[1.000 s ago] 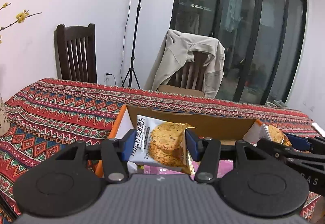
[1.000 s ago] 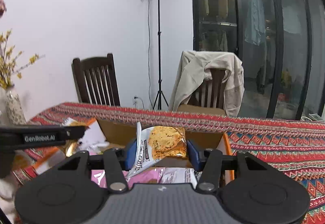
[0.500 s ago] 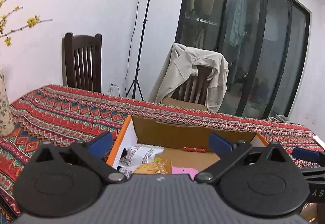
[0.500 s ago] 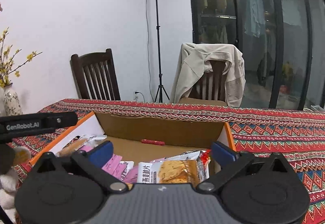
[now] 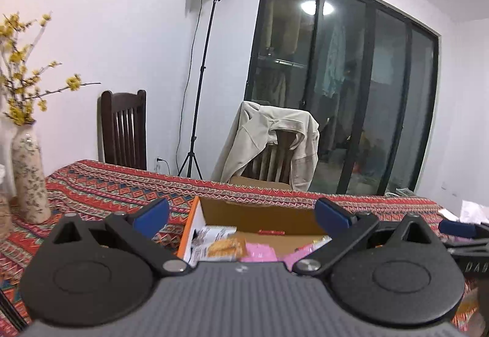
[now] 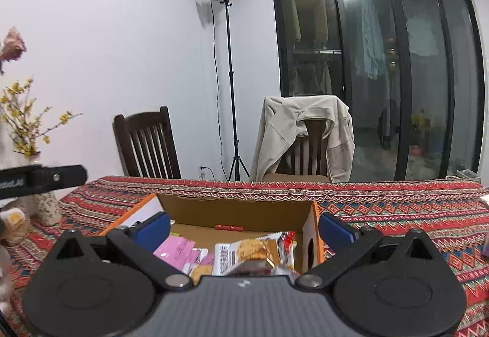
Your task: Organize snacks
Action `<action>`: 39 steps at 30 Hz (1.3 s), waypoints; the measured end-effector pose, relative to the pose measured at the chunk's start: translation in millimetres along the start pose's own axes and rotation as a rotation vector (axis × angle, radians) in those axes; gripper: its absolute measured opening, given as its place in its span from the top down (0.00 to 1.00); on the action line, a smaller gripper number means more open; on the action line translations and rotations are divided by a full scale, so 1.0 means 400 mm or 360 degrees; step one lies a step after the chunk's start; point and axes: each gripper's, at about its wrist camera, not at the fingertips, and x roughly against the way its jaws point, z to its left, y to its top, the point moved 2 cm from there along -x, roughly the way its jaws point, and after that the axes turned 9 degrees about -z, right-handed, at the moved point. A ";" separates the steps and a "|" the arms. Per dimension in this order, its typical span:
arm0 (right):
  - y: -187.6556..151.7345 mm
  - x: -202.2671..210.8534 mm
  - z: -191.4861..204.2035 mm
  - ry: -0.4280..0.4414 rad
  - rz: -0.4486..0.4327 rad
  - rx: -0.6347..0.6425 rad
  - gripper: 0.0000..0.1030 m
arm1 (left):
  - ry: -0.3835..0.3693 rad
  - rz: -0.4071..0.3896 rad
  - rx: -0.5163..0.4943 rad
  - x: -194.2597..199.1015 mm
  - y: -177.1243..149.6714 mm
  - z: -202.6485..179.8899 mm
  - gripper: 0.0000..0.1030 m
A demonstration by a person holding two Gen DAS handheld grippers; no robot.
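Note:
An open cardboard box (image 5: 259, 216) with orange-edged flaps sits on the patterned tablecloth, and the same box (image 6: 241, 211) fills the middle of the right wrist view. Inside lie snack packets: a cracker packet (image 5: 224, 245), a second cracker packet (image 6: 244, 253) and pink packets (image 6: 175, 251). My left gripper (image 5: 243, 216) hangs open in front of the box with nothing between its blue pads. My right gripper (image 6: 244, 228) is open too, empty, just short of the box. The right gripper's tip (image 5: 458, 228) shows at the right edge of the left view.
A flowered vase (image 5: 29, 178) with yellow blossoms stands at the table's left. Two wooden chairs (image 6: 146, 144) stand behind the table, one draped with a beige jacket (image 6: 302, 135). A light stand (image 6: 229, 77) rises by the wall. A white item (image 5: 473, 210) lies at far right.
Both grippers were shut on cracker packets over the box a second ago. They opened, the packets dropped into the box, and both grippers drew back and rose.

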 end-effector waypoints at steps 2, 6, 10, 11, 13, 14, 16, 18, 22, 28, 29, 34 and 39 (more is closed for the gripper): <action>-0.010 0.043 0.003 0.0007 -0.0009 -0.0003 0.00 | -0.0002 -0.0001 -0.0014 0.045 -0.017 0.003 0.00; -0.052 0.114 0.010 0.0018 0.0008 -0.0011 0.00 | 0.0004 0.0022 -0.0032 0.113 -0.062 0.011 0.00; -0.109 0.167 0.017 0.0023 0.0062 -0.0027 0.00 | 0.0013 0.0059 -0.0042 0.169 -0.115 0.021 0.00; -0.123 0.178 0.017 0.0022 0.0077 -0.0030 0.00 | 0.0014 0.0071 -0.0043 0.179 -0.127 0.022 0.00; -0.152 0.200 0.017 0.0019 0.0106 -0.0041 0.00 | 0.0016 0.0091 -0.0043 0.196 -0.148 0.026 0.00; -0.165 0.208 0.016 0.0018 0.0120 -0.0048 0.00 | 0.0018 0.0103 -0.0045 0.206 -0.160 0.026 0.00; -0.189 0.227 0.015 0.0016 0.0144 -0.0062 0.00 | 0.0017 0.0118 -0.0047 0.225 -0.182 0.027 0.00; -0.208 0.242 0.016 0.0014 0.0160 -0.0076 0.00 | 0.0016 0.0136 -0.0052 0.241 -0.204 0.028 0.00; -0.243 0.271 0.021 0.0015 0.0184 -0.0091 0.00 | 0.0019 0.0174 -0.0069 0.266 -0.238 0.026 0.00; -0.273 0.297 0.030 0.0023 0.0211 -0.0096 0.00 | 0.0020 0.0205 -0.0075 0.292 -0.263 0.024 0.00; -0.275 0.298 0.032 0.0024 0.0215 -0.0096 0.00 | 0.0021 0.0207 -0.0077 0.295 -0.265 0.021 0.00; -0.283 0.311 0.034 0.0029 0.0224 -0.0102 0.00 | 0.0019 0.0205 -0.0079 0.306 -0.265 0.020 0.00; -0.282 0.319 0.037 0.0028 0.0217 -0.0104 0.00 | 0.0013 0.0195 -0.0082 0.313 -0.260 0.017 0.00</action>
